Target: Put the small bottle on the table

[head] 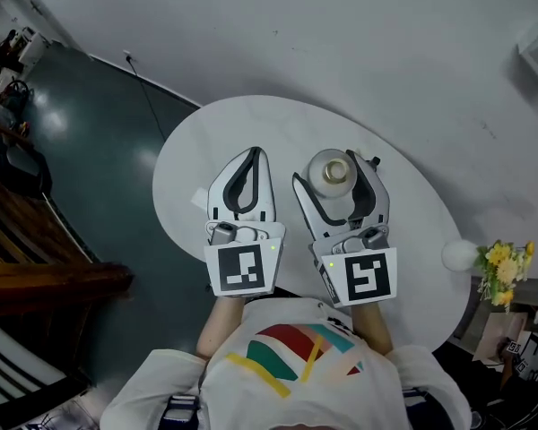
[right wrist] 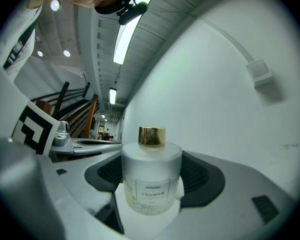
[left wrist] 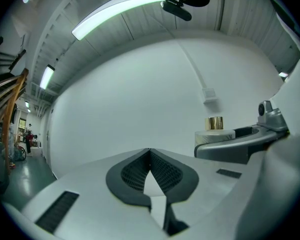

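I'm holding the bottle (right wrist: 151, 174) upright in my right gripper (head: 338, 176) over the table (head: 186, 161) so it lands flat, left gripper (head: 252, 154) closed, empty.

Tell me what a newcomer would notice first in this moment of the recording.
The frosted small bottle with its gold cap stands out first, clamped upright between the jaws of the right gripper over the round white table. Beside it, the left gripper is shut and empty. A bunch of yellow flowers sits at the head view's right edge, past the table.
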